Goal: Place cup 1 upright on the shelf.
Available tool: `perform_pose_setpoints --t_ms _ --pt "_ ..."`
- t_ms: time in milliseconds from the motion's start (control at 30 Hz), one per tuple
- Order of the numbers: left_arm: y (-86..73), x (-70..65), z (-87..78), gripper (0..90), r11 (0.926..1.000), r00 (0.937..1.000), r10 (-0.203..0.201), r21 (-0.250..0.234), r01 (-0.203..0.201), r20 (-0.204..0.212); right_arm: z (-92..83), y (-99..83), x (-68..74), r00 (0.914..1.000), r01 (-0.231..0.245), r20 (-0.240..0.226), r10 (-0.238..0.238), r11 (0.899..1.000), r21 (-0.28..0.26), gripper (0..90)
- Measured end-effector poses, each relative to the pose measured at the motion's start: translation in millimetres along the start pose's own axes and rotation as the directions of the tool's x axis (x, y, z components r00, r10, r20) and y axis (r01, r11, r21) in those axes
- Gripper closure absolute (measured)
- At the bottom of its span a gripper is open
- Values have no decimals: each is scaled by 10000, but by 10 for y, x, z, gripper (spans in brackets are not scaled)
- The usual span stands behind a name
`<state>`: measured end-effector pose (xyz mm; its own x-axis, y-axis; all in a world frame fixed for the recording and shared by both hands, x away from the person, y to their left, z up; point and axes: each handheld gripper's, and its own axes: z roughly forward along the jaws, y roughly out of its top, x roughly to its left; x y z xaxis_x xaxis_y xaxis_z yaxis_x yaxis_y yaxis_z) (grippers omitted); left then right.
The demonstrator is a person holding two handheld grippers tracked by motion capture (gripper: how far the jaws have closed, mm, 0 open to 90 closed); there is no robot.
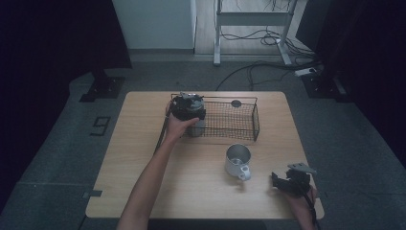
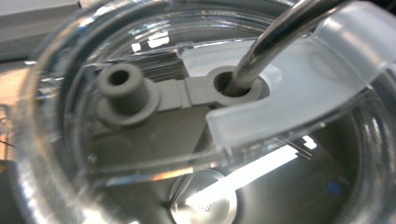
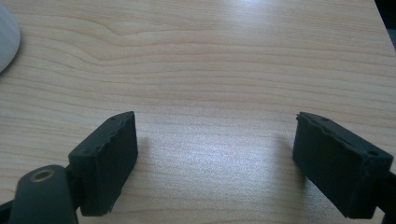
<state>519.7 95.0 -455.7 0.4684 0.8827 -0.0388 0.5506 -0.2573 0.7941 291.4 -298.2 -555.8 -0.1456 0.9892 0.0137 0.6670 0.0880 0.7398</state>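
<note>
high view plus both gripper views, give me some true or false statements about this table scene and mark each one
1. The metal mug stands inside the wire basket. False: it stands on the table, in front of the basket.
2. The right gripper has its jaws wide apart over bare wood. True.
3. A metal straw passes through the clear lid. True.
4. The left gripper is at the table's near right corner. False: it is at the basket's left end.
</note>
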Motion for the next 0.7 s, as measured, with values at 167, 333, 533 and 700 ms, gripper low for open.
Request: perform_pose_setpoints --t_ms 167,333,533,700 --pt "19 12 -76 0 9997 9999 -75 -243 78 132 0 0 0 10000 3 0 -3 10000 0 140" --pt "10 18 -157 0 9989 9998 -37 -463 46 195 0 0 0 10000 2 1 -2 10000 0 139" --pt "-4 25 -270 0 9960 9998 -1 -894 21 222 0 0 0 10000 4 2 -4 10000 1 140" --pt "-34 39 -438 0 9937 9989 53 -1122 0 469 0 0 1 10000 1 2 -1 10000 1 139"
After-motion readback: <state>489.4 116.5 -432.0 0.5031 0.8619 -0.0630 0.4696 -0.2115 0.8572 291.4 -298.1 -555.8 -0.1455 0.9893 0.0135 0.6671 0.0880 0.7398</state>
